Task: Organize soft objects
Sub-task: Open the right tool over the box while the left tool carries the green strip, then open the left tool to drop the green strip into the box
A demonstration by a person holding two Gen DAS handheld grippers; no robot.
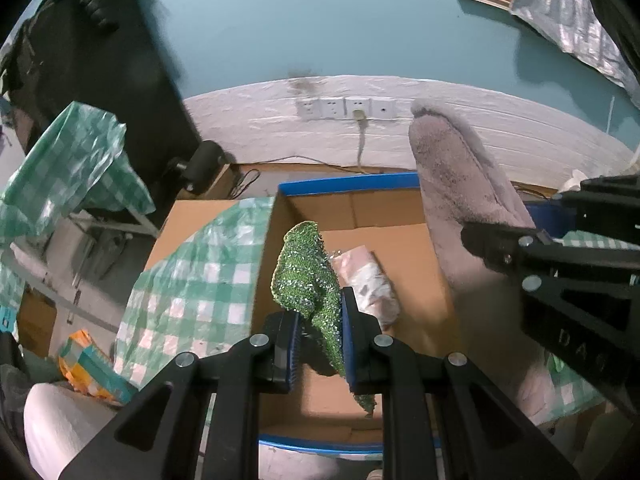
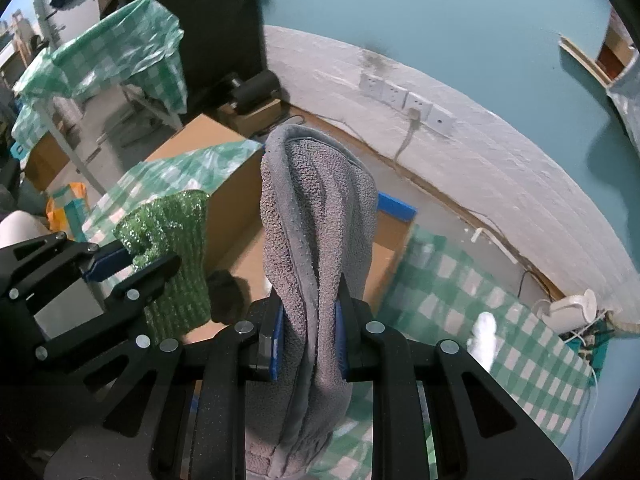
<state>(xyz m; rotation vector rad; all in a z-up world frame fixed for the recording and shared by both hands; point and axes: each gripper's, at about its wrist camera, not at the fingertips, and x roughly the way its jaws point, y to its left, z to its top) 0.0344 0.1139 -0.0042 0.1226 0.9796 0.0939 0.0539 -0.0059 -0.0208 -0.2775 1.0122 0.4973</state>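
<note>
My left gripper (image 1: 320, 340) is shut on a glittery green cloth (image 1: 306, 276), which hangs over an open cardboard box (image 1: 400, 216) with blue-taped edges. A pink and white soft bundle (image 1: 370, 284) lies on the box floor. My right gripper (image 2: 310, 332) is shut on a grey towel (image 2: 316, 216) that stands up in a tall fold between the blue pads. In the left wrist view the grey towel (image 1: 460, 184) and the right gripper (image 1: 504, 248) hang over the box's right side. In the right wrist view the left gripper (image 2: 120, 264) holds the green cloth (image 2: 172, 240) at the left.
A green checked plastic sheet (image 1: 192, 280) drapes over the box's left wall and covers the table (image 2: 480, 320). Wall sockets (image 1: 346, 108) with a cable sit behind. A white paper roll (image 1: 60, 428) and an orange packet (image 1: 92, 368) lie at lower left. A white kettle (image 2: 572, 308) stands right.
</note>
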